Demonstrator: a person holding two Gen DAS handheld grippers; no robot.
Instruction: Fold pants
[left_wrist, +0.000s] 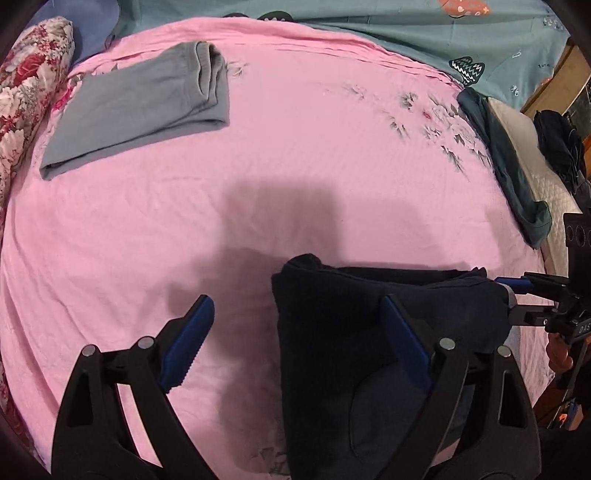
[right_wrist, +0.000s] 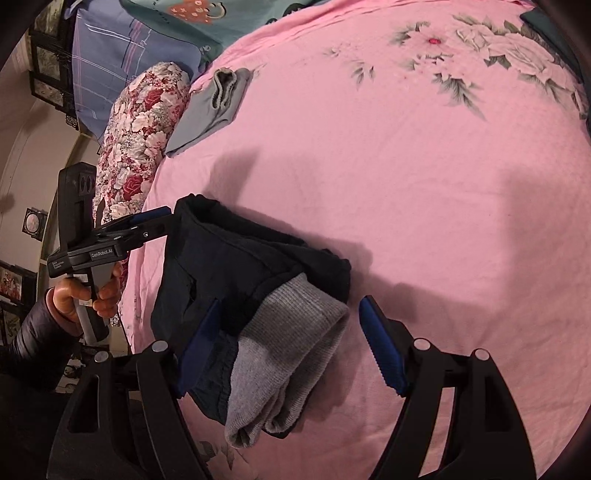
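Dark navy pants (left_wrist: 332, 332) lie folded on the pink bed sheet (left_wrist: 295, 166); in the right wrist view the pants (right_wrist: 229, 266) show grey ribbed cuffs (right_wrist: 288, 350) at the near end. My left gripper (left_wrist: 299, 325) is open, its right finger resting over the pants' left part, its left finger over bare sheet. My right gripper (right_wrist: 291, 328) is open around the cuff end. In the left wrist view the right gripper (left_wrist: 517, 295) sits at the pants' right edge. In the right wrist view the left gripper (right_wrist: 155, 221) sits at the pants' far corner.
A folded grey garment (left_wrist: 140, 107) lies at the far left of the bed, also in the right wrist view (right_wrist: 214, 107). A floral bolster (left_wrist: 26, 92) lines the left edge. A dark teal garment (left_wrist: 506, 162) hangs at the right edge. A teal quilt (left_wrist: 369, 22) lies beyond.
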